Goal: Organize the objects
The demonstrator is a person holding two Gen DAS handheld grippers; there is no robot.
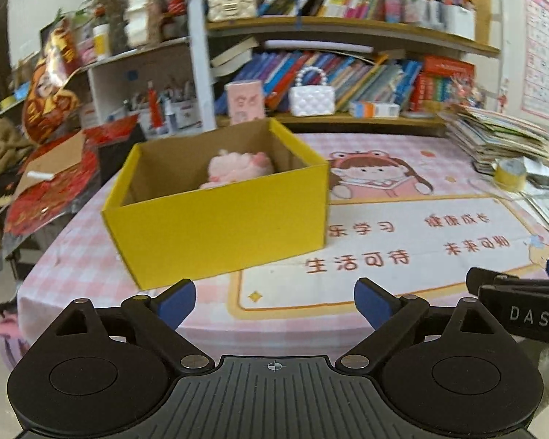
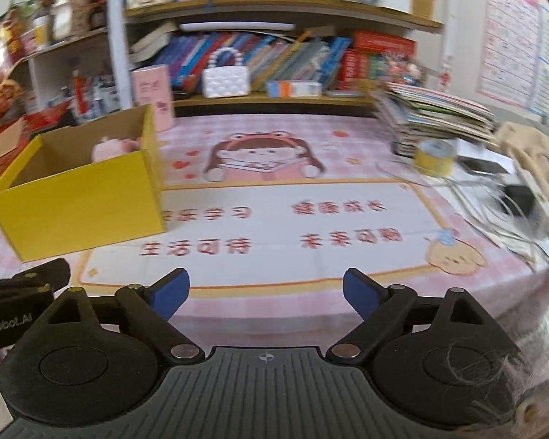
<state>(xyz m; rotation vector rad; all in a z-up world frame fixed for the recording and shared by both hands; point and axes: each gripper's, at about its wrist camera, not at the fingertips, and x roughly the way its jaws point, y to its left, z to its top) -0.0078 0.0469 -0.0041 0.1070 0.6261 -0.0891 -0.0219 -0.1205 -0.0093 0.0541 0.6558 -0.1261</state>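
A yellow cardboard box point(image 1: 219, 226) stands open-topped on the pink table cover point(image 1: 402, 285), with a pink plush toy point(image 1: 238, 168) lying inside it. My left gripper point(image 1: 274, 301) hangs open just short of the box's near wall, nothing between its blue pads. The right gripper's black body point(image 1: 523, 307) pokes in at the right edge of the left wrist view. In the right wrist view the same box point(image 2: 80, 201) sits at the left with the plush toy point(image 2: 115, 148) showing over its rim. My right gripper point(image 2: 265, 291) is open over bare cover, empty.
A leaning stack of books point(image 2: 439, 117) and a yellow tape roll point(image 2: 435, 155) sit at the table's right, with loose wires point(image 2: 512, 219) nearby. Bookshelves point(image 1: 347, 73) with a white handbag point(image 1: 311, 97) line the back. Red packaging point(image 1: 51, 190) clutters the left.
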